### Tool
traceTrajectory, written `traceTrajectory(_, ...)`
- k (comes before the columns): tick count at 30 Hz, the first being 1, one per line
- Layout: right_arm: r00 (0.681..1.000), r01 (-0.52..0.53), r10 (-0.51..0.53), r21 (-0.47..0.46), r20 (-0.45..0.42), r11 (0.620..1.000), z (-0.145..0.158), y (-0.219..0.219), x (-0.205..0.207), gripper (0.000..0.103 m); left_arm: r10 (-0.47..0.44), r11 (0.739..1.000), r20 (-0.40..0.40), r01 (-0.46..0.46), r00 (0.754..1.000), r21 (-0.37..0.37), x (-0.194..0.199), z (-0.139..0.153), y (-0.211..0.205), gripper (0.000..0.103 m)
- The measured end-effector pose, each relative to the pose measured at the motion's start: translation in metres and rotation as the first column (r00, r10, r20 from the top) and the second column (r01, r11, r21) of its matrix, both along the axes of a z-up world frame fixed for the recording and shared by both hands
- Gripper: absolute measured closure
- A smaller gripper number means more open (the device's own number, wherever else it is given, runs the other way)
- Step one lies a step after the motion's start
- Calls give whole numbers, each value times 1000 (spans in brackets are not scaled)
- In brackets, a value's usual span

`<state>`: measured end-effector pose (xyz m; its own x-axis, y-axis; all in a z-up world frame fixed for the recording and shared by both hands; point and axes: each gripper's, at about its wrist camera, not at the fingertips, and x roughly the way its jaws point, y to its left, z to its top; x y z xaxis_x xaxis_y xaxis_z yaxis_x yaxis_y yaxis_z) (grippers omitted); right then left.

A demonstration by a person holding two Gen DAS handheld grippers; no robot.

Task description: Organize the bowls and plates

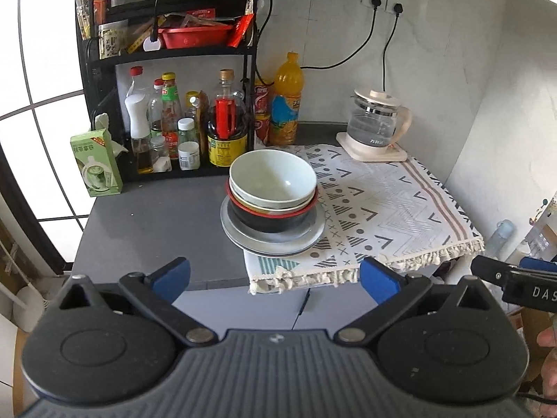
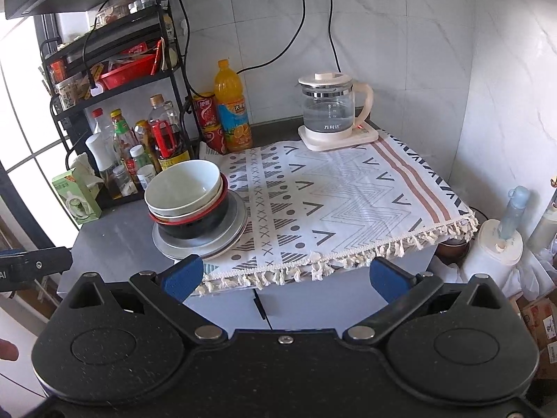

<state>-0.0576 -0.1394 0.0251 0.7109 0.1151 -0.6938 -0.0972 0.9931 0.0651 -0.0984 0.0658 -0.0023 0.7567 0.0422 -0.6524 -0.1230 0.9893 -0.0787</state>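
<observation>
A stack of dishes stands on the grey counter at the left edge of the patterned cloth. On top is a pale green bowl (image 1: 275,177) (image 2: 184,188). Under it are a white bowl and a black bowl with a red rim (image 1: 275,217) (image 2: 195,224). At the bottom are grey plates (image 1: 275,240) (image 2: 202,240). My left gripper (image 1: 275,278) is open and empty, in front of the counter edge, short of the stack. My right gripper (image 2: 285,277) is open and empty, in front of the cloth's fringe, right of the stack.
A black rack (image 1: 104,69) with sauce bottles (image 1: 167,122) stands at the back left. A green tissue box (image 1: 95,163), an orange juice bottle (image 1: 287,101) and a glass kettle (image 1: 379,122) on the cloth (image 1: 383,209) are near. Boxes and a bottle (image 2: 511,212) stand at the right.
</observation>
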Motion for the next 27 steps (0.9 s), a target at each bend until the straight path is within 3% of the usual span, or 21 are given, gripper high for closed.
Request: traceTrajectory(27, 999, -49, 49, -29, -10, 998, 10, -5, -20, 0, -51, 998, -14, 50, 999, -23, -17, -5, -24, 1)
